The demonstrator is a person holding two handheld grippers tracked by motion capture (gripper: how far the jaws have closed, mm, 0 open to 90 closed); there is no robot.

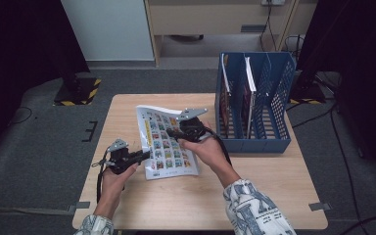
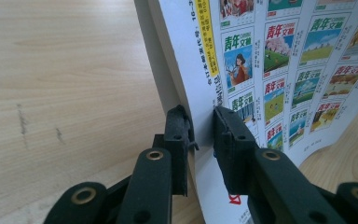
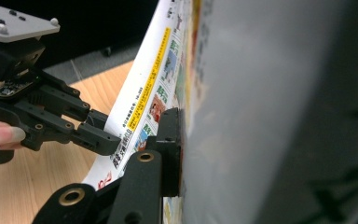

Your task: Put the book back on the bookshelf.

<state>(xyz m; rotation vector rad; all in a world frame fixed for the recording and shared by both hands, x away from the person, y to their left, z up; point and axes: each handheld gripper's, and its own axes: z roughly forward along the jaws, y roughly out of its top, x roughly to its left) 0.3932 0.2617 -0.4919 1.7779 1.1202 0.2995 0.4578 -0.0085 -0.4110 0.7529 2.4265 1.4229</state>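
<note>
A magazine [image 1: 165, 142] with a grid of small colour cover pictures is held up off the wooden table [image 1: 254, 186], tilted and slightly bowed. My left gripper [image 1: 144, 155] is shut on its near left edge; in the left gripper view the jaws [image 2: 200, 130] pinch the white margin of the magazine [image 2: 298, 70] from both sides. My right gripper [image 1: 172, 133] is shut on the magazine's right part. In the right gripper view one jaw of my right gripper [image 3: 182, 135] presses on the printed face of the magazine [image 3: 154, 84] and the other is hidden behind the page. The left gripper [image 3: 105, 137] also shows there.
A blue mesh file rack [image 1: 269, 98] stands at the table's right back, with several thin booklets [image 1: 248, 73] upright in its slots. Bare wood lies left of and in front of the magazine. Dark carpet surrounds the table.
</note>
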